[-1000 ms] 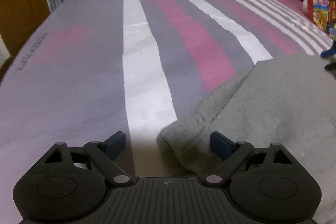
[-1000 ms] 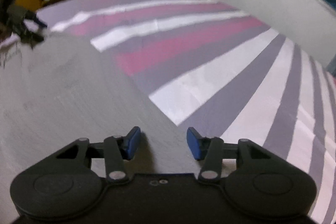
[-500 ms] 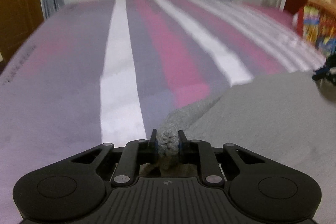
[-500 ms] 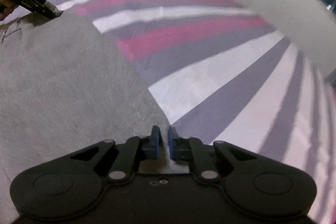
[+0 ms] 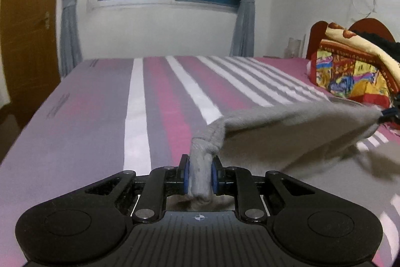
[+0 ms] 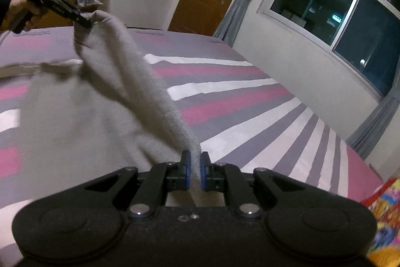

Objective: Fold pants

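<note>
The left claw (image 5: pixel 199 177) has its blue pads (image 5: pixel 185 178) pressed in on a thick bunched hem of the grey pants (image 5: pixel 287 121), its linkage arms drawn in toward the middle. The right claw (image 6: pixel 195 171) pinches a thinner edge of the same cloth, pads nearly meeting. From the right wrist camera the left claw appears raised and angled downward, gripped by a hand (image 6: pixel 17 10) with what looks like a dark sleeve cuff at the frame edge, though blur makes that uncertain.
</note>
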Available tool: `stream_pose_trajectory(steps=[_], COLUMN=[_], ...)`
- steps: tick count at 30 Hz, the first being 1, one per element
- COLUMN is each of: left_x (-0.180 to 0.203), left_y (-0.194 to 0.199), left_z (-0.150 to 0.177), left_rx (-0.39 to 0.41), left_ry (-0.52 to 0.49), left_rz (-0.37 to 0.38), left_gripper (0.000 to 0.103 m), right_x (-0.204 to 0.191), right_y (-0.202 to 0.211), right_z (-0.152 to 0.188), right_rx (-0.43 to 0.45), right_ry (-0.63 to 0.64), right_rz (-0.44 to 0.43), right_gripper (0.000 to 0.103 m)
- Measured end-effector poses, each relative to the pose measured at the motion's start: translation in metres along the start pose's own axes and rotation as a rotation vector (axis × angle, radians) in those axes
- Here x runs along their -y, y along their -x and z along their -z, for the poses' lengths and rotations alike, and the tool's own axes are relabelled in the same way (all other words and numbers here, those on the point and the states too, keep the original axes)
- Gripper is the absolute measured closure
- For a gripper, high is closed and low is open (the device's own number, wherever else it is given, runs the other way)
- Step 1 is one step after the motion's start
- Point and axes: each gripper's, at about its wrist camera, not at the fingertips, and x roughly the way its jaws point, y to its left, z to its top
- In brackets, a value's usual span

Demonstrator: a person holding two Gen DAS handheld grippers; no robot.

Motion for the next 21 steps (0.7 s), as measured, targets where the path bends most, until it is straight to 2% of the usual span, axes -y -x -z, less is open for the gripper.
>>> stream_pose_trajectory(steps=[3, 4, 6, 8, 9, 12, 13, 15, 18, 21], left_x=[0.006, 0.009, 0.011, 0.01, 0.009, -0.001, -0.003, -0.005, -0.006, -0.008], left_y=[0.006, 0.004, 0.0, 0.008, 0.017, 0.05, 0.058, 0.063, 0.051, 0.032], left_z=[0.044, 0.06, 0.086, 0.102, 0.107, 0.117, 0.119, 0.123, 0.13, 0.136], left_rx=[-0.048, -0.073, -0.123, -0.139, -0.132, -0.057, -0.022, 0.027, 0.025, 0.019], left_ry=[0.068, 0.08, 0.118, 0.168, 0.198, 0.313, 0.377, 0.52, 0.71, 0.834], left_rz=[-0.015, -0.03, -0.062, -0.096, -0.106, -0.144, -0.146, -0.081, 0.028, 0.087], left_gripper=[0.085, 0.085, 0.081, 0.069, 0.067, 0.049, 0.039, 0.037, 0.037, 0.037], right_x=[-0.031, -0.042, -0.051, -0.058, -0.059, -0.043, -0.041, -0.041, -0.035, -0.04], right_y=[-0.005, -0.013, -0.03, -0.034, -0.028, 0.007, 0.012, 0.019, 0.002, -0.019], right_z=[0.026, 0.038, 0.058, 0.073, 0.075, 0.079, 0.078, 0.076, 0.061, 0.052], right_rx=[-0.025, -0.055, -0.13, -0.177, -0.167, -0.06, -0.04, -0.022, -0.051, -0.094], right_ry=[-0.093, -0.128, -0.201, -0.278, -0.322, -0.537, -0.568, -0.62, -0.659, -0.716], right_rz=[-0.018, -0.012, -0.011, 0.047, 0.08, 0.101, 0.113, 0.116, 0.124, 0.141], right_gripper=[0.094, 0.091, 0.084, 0.08, 0.075, 0.038, 0.035, 0.039, 0.046, 0.048])
